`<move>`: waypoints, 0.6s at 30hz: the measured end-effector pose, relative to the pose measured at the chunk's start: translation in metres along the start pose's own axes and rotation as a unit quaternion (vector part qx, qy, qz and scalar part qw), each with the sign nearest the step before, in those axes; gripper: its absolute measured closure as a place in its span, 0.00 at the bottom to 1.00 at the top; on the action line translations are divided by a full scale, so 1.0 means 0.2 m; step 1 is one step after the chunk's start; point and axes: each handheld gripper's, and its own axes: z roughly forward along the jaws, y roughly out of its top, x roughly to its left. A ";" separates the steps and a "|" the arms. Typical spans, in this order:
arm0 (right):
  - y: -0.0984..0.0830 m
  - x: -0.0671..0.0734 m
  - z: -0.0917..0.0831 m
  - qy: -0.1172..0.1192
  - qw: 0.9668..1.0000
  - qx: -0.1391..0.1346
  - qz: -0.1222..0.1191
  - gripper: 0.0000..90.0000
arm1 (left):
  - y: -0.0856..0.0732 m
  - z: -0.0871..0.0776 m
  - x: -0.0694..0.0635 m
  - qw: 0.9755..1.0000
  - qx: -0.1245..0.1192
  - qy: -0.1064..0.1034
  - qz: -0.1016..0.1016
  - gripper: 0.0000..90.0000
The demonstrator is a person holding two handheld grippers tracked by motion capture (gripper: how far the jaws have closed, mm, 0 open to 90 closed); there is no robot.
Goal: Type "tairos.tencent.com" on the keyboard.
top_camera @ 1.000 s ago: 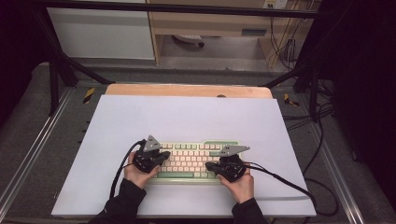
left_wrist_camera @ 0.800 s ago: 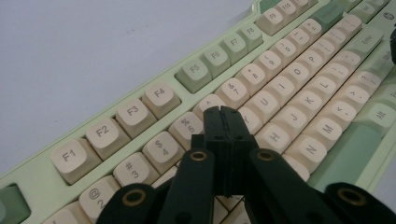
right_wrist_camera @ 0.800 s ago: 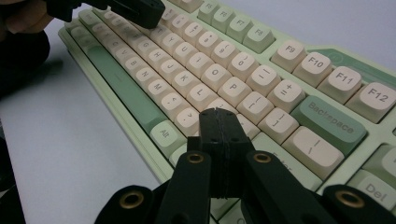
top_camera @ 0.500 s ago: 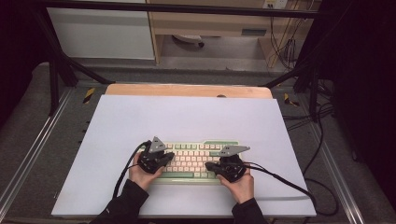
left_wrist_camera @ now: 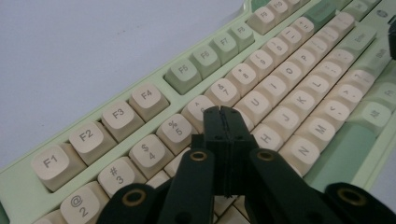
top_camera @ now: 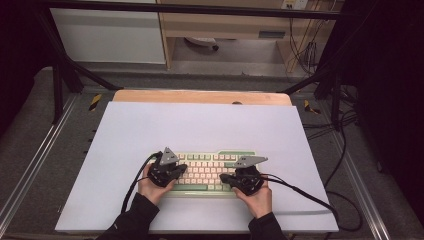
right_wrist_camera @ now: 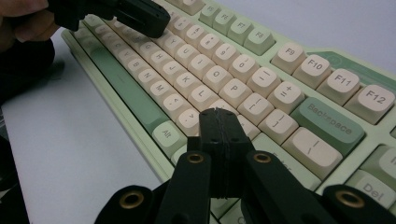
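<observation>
- Hovering over a pale green keyboard (top_camera: 210, 172) at the lower centre of the high view, both hands hold their tools low above the keys; the board lies flat on the white surface (top_camera: 200, 125), near its front edge.
- Left tool (left_wrist_camera: 222, 112): its jaws are pressed together with nothing between them, the tip poised just over the number row, around the 6 key; whether it touches a cap I cannot tell.
- Right tool (right_wrist_camera: 219, 114): likewise clamped together and empty, its tip at the right end of the letter rows, near the Alt key (right_wrist_camera: 164, 133) and below Backspace (right_wrist_camera: 327, 123).
- Handling, as I judge it: the keyboard looks rigid and fairly weighty, unlikely to slide under a light poke. The keycaps (left_wrist_camera: 119, 119) are smooth, rounded plastic, so a closed tip could skid off an edge; press squarely on a cap's middle.
- To move the board, taking its green frame at the short ends seems safer than pinching caps, which could pop off.
</observation>
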 end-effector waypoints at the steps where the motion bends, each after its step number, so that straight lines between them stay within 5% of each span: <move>1: 0.00 0.00 0.00 0.000 1.000 0.000 0.000 1.00 | 0.00 -0.01 0.00 1.000 -0.001 -0.001 0.000 1.00; 18: 0.01 0.00 -0.01 0.001 1.000 -0.003 0.000 1.00 | -0.03 -0.12 0.02 1.000 -0.012 -0.008 -0.005 1.00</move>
